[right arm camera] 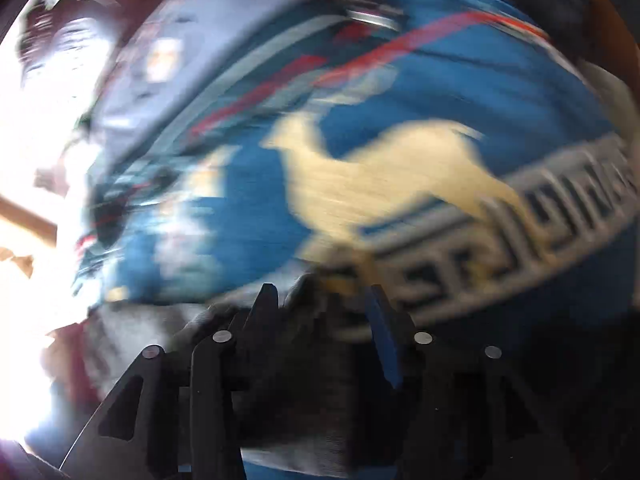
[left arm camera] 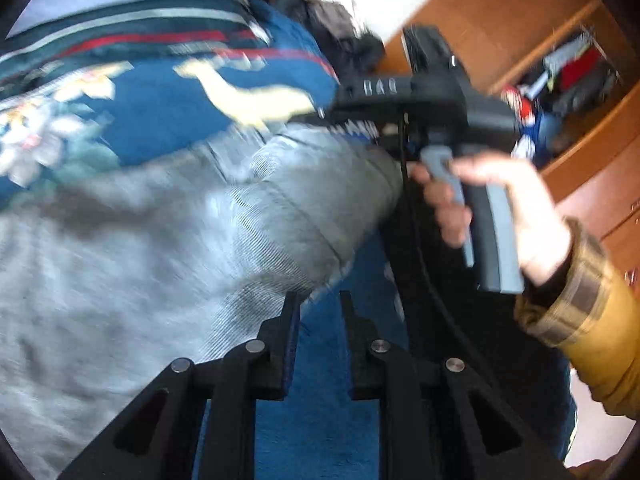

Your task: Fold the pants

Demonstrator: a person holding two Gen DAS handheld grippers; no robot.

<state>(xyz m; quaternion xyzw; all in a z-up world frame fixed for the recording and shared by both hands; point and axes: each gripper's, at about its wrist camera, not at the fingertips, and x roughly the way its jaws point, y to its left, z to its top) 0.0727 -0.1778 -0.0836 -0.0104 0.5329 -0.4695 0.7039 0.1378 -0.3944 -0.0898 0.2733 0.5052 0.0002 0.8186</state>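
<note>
Left gripper sits slightly parted, nothing pinched – grey pants just left of it; right gripper too blurry to call.

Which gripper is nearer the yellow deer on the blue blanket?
Right. The right gripper points at the deer, which lies just beyond its fingertips. The left gripper is farther off, at the edge of the grey pants, which lie between it and the deer.

A home bedroom: a bed under a blue patterned blanket, beside a wooden wardrobe whose open shelf is stuffed with clothes.
</note>
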